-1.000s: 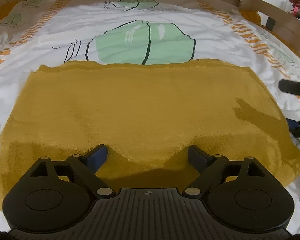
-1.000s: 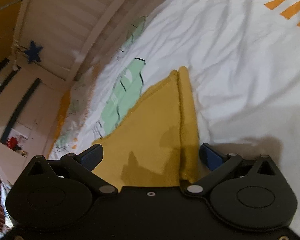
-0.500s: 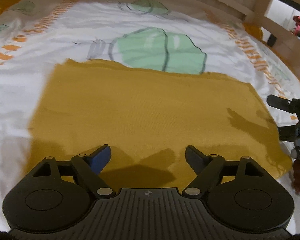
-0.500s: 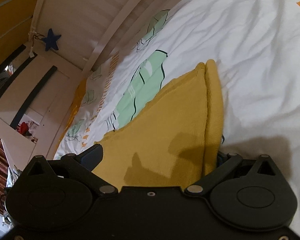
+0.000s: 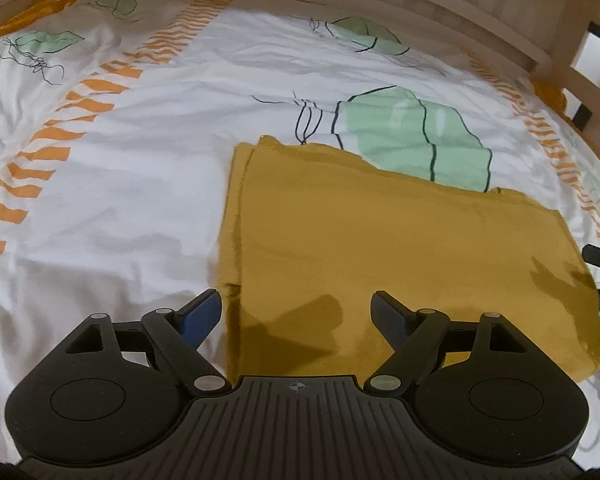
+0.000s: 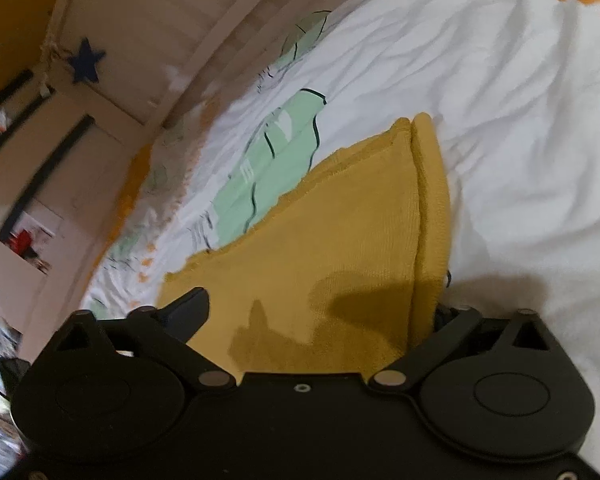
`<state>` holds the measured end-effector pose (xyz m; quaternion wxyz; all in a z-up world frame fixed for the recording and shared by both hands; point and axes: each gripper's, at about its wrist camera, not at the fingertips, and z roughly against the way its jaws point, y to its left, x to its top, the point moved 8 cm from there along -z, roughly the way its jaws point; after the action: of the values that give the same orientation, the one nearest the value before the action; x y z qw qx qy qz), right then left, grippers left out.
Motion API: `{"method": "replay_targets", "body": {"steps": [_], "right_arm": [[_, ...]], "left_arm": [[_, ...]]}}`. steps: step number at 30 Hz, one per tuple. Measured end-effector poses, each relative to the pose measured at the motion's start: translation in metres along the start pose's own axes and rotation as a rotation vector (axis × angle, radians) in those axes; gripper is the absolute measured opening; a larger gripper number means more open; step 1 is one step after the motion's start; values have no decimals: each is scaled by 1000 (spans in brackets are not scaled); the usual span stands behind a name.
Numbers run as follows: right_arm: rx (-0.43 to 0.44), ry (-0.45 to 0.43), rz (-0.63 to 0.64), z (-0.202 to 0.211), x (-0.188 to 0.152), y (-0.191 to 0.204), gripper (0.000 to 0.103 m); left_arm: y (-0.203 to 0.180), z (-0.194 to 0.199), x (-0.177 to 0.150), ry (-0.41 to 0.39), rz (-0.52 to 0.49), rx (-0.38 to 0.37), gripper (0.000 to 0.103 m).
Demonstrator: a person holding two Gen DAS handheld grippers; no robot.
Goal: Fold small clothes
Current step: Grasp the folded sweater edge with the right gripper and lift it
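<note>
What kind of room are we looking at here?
Most likely a child's bedroom. A mustard cloth lies on a bed sheet printed with green leaves, inside a slatted wooden bed frame, and a blue star hangs nearby.

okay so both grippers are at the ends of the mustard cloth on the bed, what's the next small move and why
Probably bring the left gripper down onto the near left corner of the mustard cloth. Its jaws are open and straddle the cloth's left edge without pinching it. The right gripper is already at the opposite end, its jaws open and just closing a little around the doubled edge. With both ends gripped, the cloth lying flat on the bedsheet could be folded again.
</note>
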<state>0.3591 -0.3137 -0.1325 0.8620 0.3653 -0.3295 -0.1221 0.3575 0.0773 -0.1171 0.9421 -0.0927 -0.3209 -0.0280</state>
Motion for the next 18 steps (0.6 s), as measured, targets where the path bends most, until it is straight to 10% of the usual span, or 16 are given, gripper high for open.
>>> {"method": "replay_targets", "body": {"steps": [8,18], "right_arm": [[-165,-8,-3,9,4,3,29],[-103,-27,80,0,13,100,25]], "left_arm": [[17,4,9,-7,71,-34,81],[32,23,21,-37,111,-58,81]]}}
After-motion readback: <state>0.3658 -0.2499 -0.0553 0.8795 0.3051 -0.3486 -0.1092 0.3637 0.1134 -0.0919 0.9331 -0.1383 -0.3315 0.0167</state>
